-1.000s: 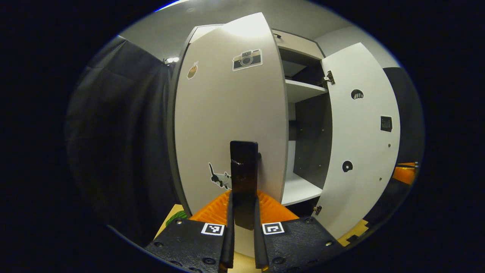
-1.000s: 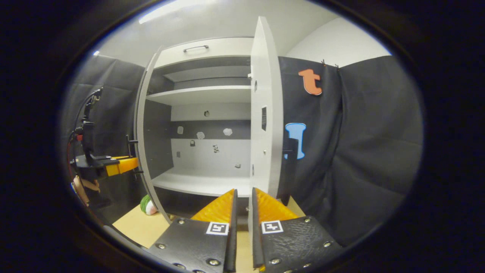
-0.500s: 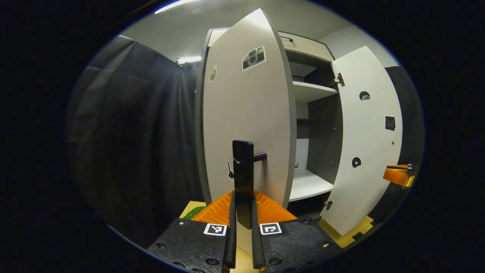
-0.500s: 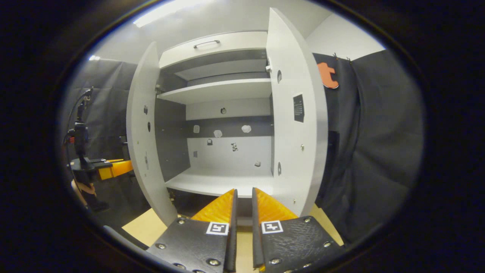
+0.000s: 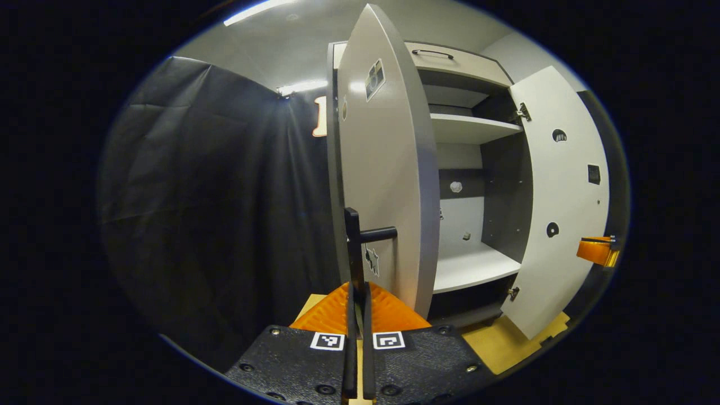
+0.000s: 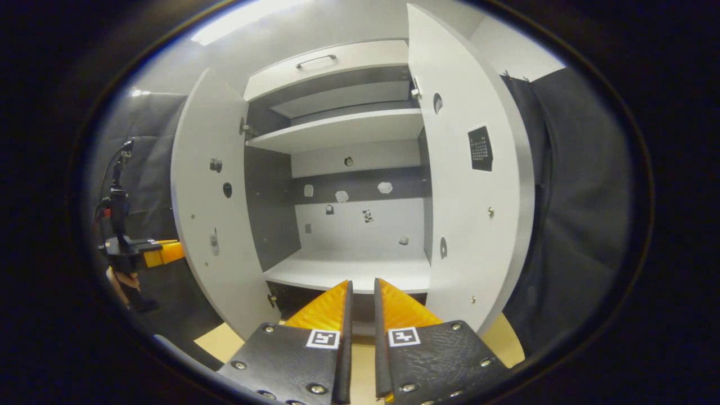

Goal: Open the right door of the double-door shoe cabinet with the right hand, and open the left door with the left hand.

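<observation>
Change: since a second ago the left door (image 5: 388,169) has swung much farther out, from showing its broad front to standing nearly edge-on in the left gripper view; the right gripper view has drawn back, and both doors now show their inner faces there.
Left tool (image 5: 359,315): clamped on the dark bar handle (image 5: 353,253) of the left door, both fingers pressing the bar's lower end.
Right tool (image 6: 360,315): fingers nearly together with a thin gap, gripping nothing, apart from the right door (image 6: 472,185) and aimed at the cabinet interior.
Shoe cabinet (image 6: 343,169): stands on the tan floor (image 6: 216,343), both doors wide open, upper shelf (image 6: 337,129) and bottom shelf (image 6: 349,273) bare.
Right door, left gripper view: open at the right side (image 5: 562,197), the other tool's tip (image 5: 597,250) just past its edge.
Left tool, right gripper view: at the far left (image 6: 160,253), beside the left door's outer edge.
</observation>
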Motion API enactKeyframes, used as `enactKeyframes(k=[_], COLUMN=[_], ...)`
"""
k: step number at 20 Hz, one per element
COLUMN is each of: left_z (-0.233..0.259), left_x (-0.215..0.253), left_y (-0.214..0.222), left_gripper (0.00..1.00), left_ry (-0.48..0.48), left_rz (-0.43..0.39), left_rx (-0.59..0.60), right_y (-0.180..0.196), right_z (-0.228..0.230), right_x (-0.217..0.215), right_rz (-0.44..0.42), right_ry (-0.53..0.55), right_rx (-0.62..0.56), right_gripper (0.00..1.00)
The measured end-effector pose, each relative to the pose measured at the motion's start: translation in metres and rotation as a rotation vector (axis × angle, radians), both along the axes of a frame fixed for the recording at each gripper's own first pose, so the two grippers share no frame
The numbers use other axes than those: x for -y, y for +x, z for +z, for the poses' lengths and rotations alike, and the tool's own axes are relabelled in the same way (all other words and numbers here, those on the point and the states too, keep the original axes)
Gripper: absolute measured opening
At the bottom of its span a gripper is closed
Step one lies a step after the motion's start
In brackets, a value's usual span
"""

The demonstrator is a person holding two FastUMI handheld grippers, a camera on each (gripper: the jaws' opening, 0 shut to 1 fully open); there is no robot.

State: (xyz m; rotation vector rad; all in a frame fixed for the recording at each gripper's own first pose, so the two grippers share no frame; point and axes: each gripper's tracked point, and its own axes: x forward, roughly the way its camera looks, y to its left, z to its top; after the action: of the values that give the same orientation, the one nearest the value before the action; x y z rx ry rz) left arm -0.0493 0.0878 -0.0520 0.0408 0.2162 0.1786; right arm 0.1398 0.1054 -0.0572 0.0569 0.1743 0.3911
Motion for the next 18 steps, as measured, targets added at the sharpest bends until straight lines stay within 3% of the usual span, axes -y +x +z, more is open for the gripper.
enactKeyframes(k=[5,8,18], left_z=[-0.003,-0.003,-0.005], left_x=[-0.02,-0.031,-0.061], left_y=[-0.007,-0.012,-0.019], left_gripper=[0.0,0.02,0.02], left_ry=[0.008,0.027,-0.04], left_rz=[0.035,0.046,0.082], left_rx=[0.002,-0.002,0.021], right_y=[0.006,0.01,0.022], right_z=[-0.002,-0.003,-0.013], right_x=[-0.013,-0.021,-0.034], right_rz=[0.019,0.032,0.041], right_ry=[0.027,0.049,0.067], right_rx=[-0.012,-0.022,-0.05], right_gripper=[0.17,0.17,0.17])
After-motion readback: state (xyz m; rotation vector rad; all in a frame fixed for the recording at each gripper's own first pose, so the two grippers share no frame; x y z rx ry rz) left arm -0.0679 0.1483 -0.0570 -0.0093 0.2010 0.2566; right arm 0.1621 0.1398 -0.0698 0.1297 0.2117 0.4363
